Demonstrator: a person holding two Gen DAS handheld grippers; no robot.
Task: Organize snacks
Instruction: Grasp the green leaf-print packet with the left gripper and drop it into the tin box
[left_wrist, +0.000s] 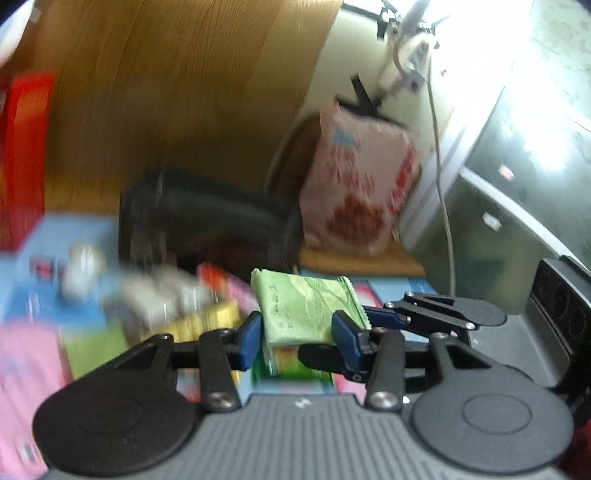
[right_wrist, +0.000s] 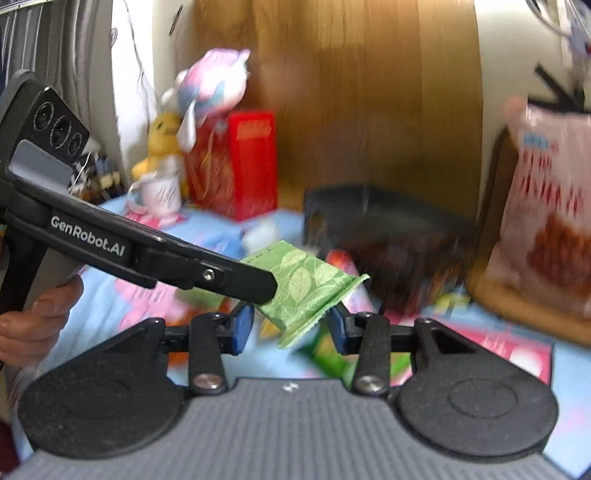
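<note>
Both my grippers on one flat green leaf-print foil packet (left_wrist: 306, 310), lifted above blue patterned tablecloth (right_wrist: 207, 229). Left gripper (left_wrist: 297, 332) clamps it between blue pads; right gripper (right_wrist: 290, 325) straddles crimped end, contact unclear. Judged early: loose snacks litter cloth, dark rectangular basket (left_wrist: 207, 218) near wooden back panel apparently awaits. Only right view shows red carton (right_wrist: 251, 162), yellow duck toy (right_wrist: 162, 144); left alone shows grey appliance (left_wrist: 517, 206)

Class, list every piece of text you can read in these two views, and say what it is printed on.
"GenRobot.AI": white lettering on the black arm of the left gripper.
Green leaf-patterned snack packet: dark printed characters, too blurred to read.
Pink and red snack bag: blurred, unreadable.
Red box: blurred, unreadable.
</note>
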